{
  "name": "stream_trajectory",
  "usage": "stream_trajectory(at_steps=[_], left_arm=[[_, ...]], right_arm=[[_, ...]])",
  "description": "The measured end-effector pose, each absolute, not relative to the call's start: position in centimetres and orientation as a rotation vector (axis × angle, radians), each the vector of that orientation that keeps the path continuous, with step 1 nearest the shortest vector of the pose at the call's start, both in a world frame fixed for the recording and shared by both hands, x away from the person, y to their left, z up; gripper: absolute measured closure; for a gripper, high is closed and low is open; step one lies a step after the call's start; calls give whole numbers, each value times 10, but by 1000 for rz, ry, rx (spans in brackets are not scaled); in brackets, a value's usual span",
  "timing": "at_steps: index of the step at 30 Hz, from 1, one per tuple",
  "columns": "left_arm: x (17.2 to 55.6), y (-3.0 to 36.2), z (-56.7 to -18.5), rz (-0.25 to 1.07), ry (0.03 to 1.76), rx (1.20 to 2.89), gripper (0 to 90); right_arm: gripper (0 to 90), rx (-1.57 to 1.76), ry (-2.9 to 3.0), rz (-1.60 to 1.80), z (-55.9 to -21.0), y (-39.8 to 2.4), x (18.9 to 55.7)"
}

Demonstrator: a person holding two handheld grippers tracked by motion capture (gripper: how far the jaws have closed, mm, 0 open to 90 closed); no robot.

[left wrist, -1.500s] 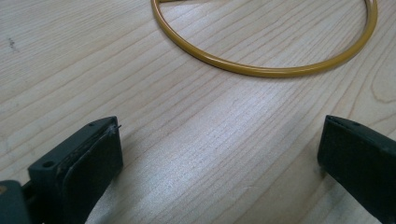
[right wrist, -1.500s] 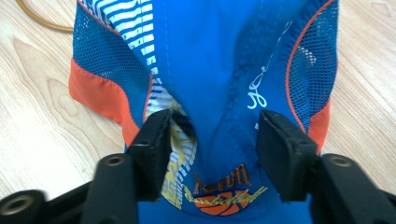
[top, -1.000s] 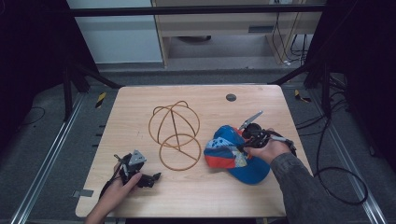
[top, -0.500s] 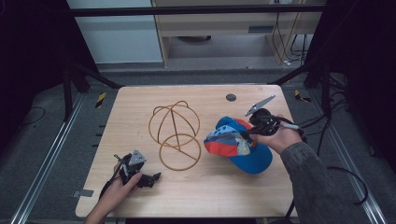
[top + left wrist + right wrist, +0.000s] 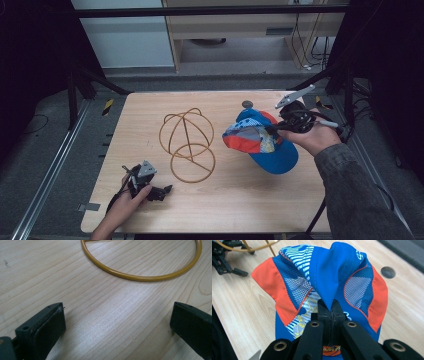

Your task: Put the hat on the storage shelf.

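We see a wooden desk from above, with a person's hands coming in from the near edge. Our right gripper has its jaws pinched tight on a fold of a blue, orange and white mesh cap, holding it lifted over the right side of the desk. Our left gripper rests low at the near left with its jaws spread wide and nothing between them, just beside a golden wire frame standing mid-desk
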State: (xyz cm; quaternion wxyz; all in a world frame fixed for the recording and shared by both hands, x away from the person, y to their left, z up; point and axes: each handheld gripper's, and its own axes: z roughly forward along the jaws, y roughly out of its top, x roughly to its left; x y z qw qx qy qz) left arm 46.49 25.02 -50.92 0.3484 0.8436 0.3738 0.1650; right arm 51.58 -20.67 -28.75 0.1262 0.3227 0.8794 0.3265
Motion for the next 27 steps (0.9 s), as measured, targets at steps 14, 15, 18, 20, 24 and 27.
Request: stream_trajectory(at_steps=[14,15,18,20,24,27], left_arm=[[465,250,-509,427,970,2189,0],[465,250,-509,426,970,2190,0],[465,250,-509,426,969,2190,0],[465,250,-509,426,969,2189,0],[465,250,-509,426,970,2189,0],[465,250,-509,427,970,2190,0]], right_arm=[[897,878,2474,1013,-236,-206,513],[897,873,2472,1012,-233,-205,513],[897,859,2466,1019,-226,-203,512],[897,852,2460,1023,-223,-202,512],[897,837,2443,1048,-217,-198,510],[897,827,2430,1058,-215,-195,509]])
